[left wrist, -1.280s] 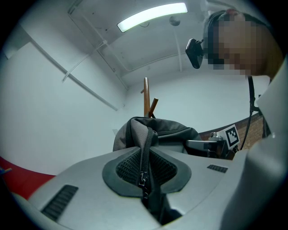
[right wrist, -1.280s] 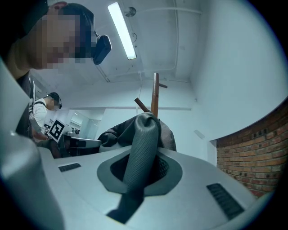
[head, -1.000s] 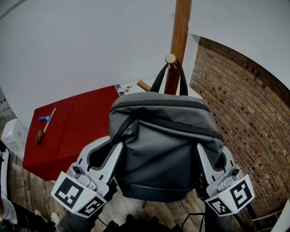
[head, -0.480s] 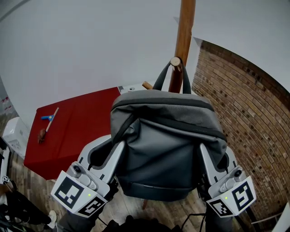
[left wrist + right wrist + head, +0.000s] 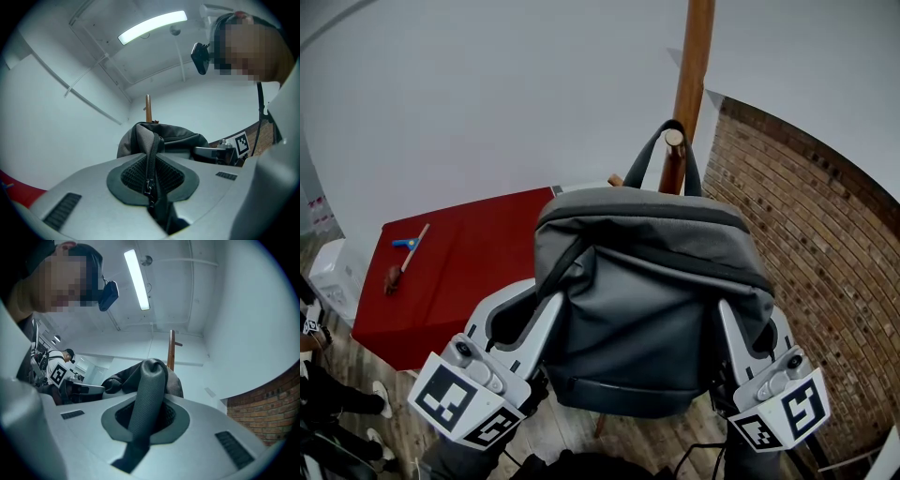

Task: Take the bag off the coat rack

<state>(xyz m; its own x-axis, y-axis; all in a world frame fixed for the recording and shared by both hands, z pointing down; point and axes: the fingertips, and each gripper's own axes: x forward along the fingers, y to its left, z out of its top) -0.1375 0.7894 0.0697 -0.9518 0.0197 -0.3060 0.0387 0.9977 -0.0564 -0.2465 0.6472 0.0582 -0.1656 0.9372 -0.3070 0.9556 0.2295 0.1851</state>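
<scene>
A grey backpack (image 5: pixel 649 300) hangs in front of me. Its black top handle (image 5: pixel 661 150) loops over the end of a peg (image 5: pixel 675 138) on the wooden coat rack pole (image 5: pixel 694 75). My left gripper (image 5: pixel 542 314) is shut on the bag's left side; in the left gripper view a zippered seam (image 5: pixel 151 161) is pinched between the jaws of the left gripper (image 5: pixel 152 180). My right gripper (image 5: pixel 731 323) holds the right side; the right gripper view shows my right gripper (image 5: pixel 146 420) shut on a mesh-textured strap (image 5: pixel 149 385). The bag hides both sets of fingertips in the head view.
A red-covered table (image 5: pixel 469 262) stands at the left with a blue-handled tool (image 5: pixel 411 242) and a small brown object (image 5: pixel 392 277) on it. A brick wall (image 5: pixel 825 272) runs along the right. Another peg (image 5: pixel 616 180) sticks out behind the bag. Someone's legs (image 5: pixel 337 398) show at the lower left.
Both grippers and the bag have come up a little. The handle loop, which hung behind the peg, now arches over the peg's tip.
</scene>
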